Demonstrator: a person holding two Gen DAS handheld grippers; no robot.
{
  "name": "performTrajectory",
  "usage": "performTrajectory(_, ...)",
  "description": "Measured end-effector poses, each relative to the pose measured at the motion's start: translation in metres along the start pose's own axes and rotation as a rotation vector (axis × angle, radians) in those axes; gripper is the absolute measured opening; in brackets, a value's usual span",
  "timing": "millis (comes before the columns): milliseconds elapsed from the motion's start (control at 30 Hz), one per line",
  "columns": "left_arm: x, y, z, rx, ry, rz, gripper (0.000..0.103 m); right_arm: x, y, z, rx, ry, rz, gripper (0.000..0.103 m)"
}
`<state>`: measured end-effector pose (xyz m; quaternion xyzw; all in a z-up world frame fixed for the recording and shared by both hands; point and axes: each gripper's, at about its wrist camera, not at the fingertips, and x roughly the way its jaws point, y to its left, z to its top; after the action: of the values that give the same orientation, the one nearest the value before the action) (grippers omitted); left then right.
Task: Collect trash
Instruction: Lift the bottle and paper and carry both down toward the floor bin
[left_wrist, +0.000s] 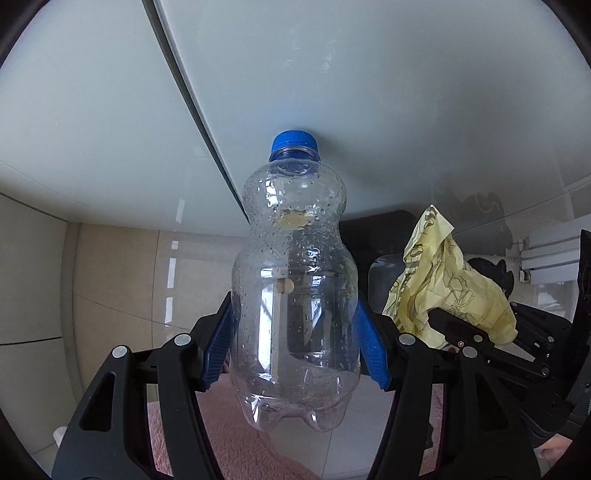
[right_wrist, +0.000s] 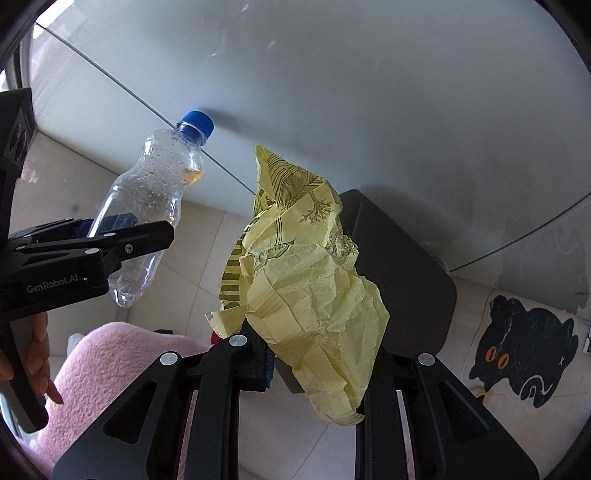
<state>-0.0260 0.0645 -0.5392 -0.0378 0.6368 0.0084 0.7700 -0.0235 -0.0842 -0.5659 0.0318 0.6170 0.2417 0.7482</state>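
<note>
My left gripper (left_wrist: 295, 343) is shut on a clear plastic bottle (left_wrist: 295, 277) with a blue cap, its blue pads pressed on the lower body. The bottle points up toward a white wall. It also shows in the right wrist view (right_wrist: 147, 210), held by the left gripper (right_wrist: 122, 229) at the left. My right gripper (right_wrist: 321, 365) is shut on a crumpled yellow printed paper wrapper (right_wrist: 306, 280). The wrapper also shows in the left wrist view (left_wrist: 443, 280), to the right of the bottle, with the right gripper (left_wrist: 476, 332) under it.
A black bin (right_wrist: 402, 269) stands just behind the wrapper, against the white wall (right_wrist: 332, 92). Beige floor tiles (left_wrist: 122, 280) lie below. A pink fluffy cloth (right_wrist: 110, 354) is at lower left. A rug with a black cat print (right_wrist: 524, 350) lies at right.
</note>
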Motion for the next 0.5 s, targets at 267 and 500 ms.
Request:
performTrajectory(267,0.021,-0.015,-0.012,0.012,0.004,-0.001,0.058,0.034,0.004,0.0,0.021,0.028,0.036,0.021)
performTrajectory(500,0.022,0.009,-0.001,0.012,0.011,-0.024,0.058,0.031,0.023,0.004,-0.03,0.052,-0.081,0.016)
